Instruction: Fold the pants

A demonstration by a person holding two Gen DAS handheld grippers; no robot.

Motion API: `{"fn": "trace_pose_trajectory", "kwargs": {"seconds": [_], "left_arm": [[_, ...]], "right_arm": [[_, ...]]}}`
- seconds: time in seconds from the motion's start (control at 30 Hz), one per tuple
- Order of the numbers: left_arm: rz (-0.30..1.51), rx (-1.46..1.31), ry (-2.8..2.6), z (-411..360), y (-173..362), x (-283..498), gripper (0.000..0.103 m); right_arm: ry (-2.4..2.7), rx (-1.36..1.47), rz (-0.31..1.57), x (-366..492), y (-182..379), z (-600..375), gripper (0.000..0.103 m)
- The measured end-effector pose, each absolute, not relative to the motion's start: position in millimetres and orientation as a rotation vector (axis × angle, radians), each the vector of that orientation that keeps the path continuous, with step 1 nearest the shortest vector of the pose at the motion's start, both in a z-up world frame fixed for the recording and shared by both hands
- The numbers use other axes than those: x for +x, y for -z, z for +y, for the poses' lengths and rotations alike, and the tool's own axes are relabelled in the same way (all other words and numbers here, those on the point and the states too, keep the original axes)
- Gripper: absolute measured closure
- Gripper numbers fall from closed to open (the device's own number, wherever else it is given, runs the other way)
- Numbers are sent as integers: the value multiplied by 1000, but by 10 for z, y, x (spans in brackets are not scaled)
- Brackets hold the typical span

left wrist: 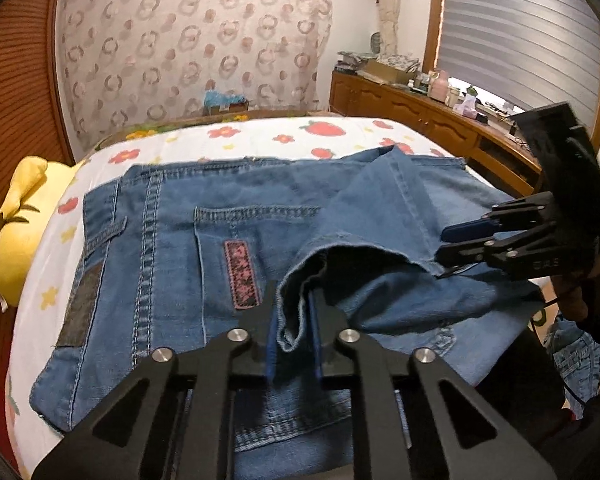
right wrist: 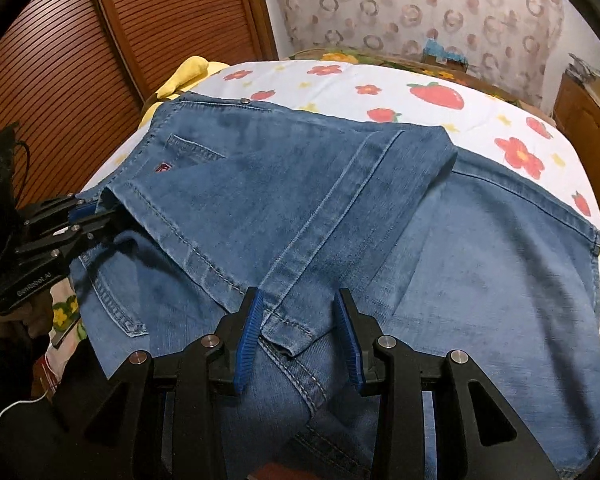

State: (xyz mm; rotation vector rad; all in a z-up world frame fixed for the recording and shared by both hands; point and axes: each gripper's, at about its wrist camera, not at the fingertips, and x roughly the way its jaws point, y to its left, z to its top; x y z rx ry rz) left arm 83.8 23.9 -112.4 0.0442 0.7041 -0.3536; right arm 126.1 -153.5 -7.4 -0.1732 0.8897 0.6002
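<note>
Both grippers meet the blue jeans (left wrist: 220, 248) spread on the flower-print bed sheet (left wrist: 260, 136): left gripper (left wrist: 294, 334) pinches a leg hem, while right gripper (right wrist: 300, 336) stands parted, the other hem corner loose between its blue pads (right wrist: 247, 344).

Behind the bed's white flower-and-strawberry sheet (left wrist: 260, 136) hung a beige ring-patterned curtain (left wrist: 188, 40), with a brown louvered wooden door (right wrist: 60, 60) left of it and a cluttered wooden sideboard (left wrist: 420, 108) under a grey-blinded window (left wrist: 520, 32) right.
</note>
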Motion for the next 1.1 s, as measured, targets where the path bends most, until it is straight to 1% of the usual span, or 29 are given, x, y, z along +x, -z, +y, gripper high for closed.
{"fn": "trace_pose_trajectory", "kwargs": {"seconds": [0.03,0.07,0.1,0.13,0.3,0.5,0.7,0.87,1.1], "left_arm": [[689,47,354,232,1092,811,91],[681,48,356,228,1067,794,91],[674,50,357,221,1043,783,92],[662,50,357,222,1004,767,92],[616,41,361,230,842,677,92],[541,22,347,293,590,534,95],[498,15,317,516,383,402,97],[499,-9,272,761,394,358,97],[562,-32,215,1045,636,449,97]], "right_arm": [[-605,-172,886,1271,94,-1557,68],[-614,-170,883,1267,113,-1593,75],[-636,-163,880,1262,113,-1612,92],[-631,-168,864,1250,108,-1631,96],[-619,-145,773,1133,-25,-1759,98],[-633,-136,639,1012,-410,-1845,99],[-673,-200,531,934,-805,-1645,99],[-725,-226,499,1010,-935,-1356,99],[-756,-307,518,1367,-803,-825,100]]}}
